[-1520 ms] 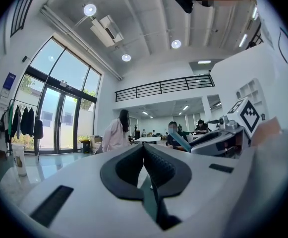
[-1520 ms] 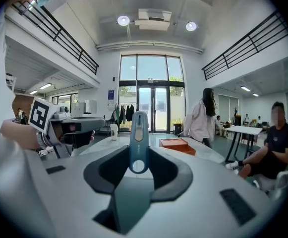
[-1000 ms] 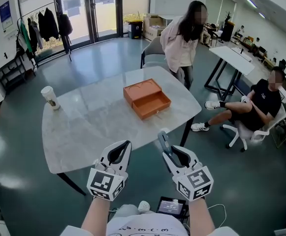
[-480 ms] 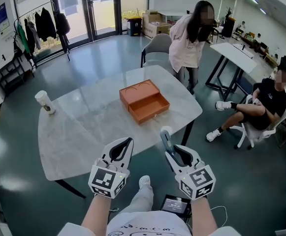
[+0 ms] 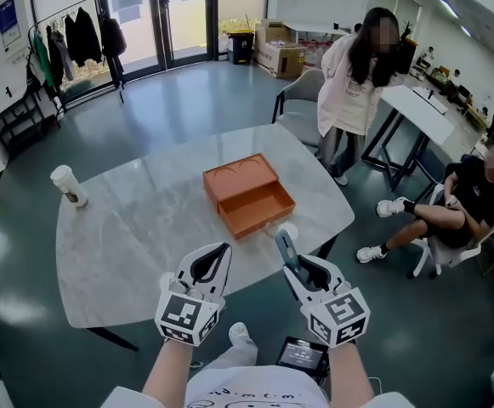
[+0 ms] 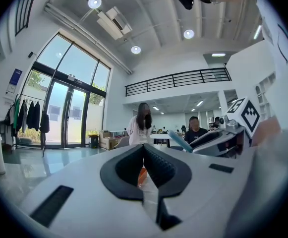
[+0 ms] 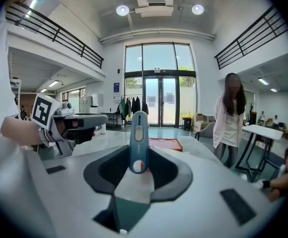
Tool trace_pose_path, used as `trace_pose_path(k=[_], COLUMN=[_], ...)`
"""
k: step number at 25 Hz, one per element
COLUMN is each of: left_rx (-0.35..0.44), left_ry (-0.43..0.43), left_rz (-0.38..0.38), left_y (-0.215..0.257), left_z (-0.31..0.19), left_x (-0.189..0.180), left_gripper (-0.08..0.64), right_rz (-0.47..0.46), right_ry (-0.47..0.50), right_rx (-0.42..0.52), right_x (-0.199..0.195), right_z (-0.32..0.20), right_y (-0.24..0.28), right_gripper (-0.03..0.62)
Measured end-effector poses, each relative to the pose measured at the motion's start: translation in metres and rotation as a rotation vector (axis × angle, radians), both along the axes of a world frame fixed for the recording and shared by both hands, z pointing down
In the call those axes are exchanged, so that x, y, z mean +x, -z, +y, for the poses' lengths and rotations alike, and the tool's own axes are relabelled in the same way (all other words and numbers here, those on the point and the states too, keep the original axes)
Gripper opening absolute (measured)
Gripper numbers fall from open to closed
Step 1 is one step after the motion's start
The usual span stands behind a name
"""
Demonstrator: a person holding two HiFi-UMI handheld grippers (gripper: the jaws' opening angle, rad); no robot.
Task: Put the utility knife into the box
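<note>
Utility knife sits clamped in right hand-held gripper, orange box lying open.

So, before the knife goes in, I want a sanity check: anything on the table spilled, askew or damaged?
Nothing stands out: the orange box lies open, the paper cup stands upright, no spill shows, and the right tool holds the utility knife.

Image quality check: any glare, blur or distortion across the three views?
Head view: mild barrel bowing at the edges, soft sheen on the table, orange box sharp. Left gripper view: heavy fisheye, dark corners, own jaws slightly soft. Right gripper view: same fisheye; utility knife crisp against bright glass doors.
</note>
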State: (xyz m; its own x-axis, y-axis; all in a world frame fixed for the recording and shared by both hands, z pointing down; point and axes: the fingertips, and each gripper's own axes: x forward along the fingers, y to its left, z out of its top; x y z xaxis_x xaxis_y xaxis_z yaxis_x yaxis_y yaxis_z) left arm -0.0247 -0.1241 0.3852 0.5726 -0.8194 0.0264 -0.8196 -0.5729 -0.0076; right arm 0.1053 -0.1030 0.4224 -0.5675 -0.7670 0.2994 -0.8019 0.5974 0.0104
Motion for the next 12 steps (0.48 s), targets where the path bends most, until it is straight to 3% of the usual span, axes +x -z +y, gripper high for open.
trace_pose_path(k=[12], left_rx=[-0.015], left_ry=[0.079], left_rz=[0.017], left_y=[0.001], left_z=[-0.097], left_x=[-0.004], left_gripper=[0.015], right_rz=[0.015], right_ry=[0.074], right_rx=[-0.019], right_x=[0.001], right_z=[-0.108], right_y=[0.002], right_gripper=[0.133])
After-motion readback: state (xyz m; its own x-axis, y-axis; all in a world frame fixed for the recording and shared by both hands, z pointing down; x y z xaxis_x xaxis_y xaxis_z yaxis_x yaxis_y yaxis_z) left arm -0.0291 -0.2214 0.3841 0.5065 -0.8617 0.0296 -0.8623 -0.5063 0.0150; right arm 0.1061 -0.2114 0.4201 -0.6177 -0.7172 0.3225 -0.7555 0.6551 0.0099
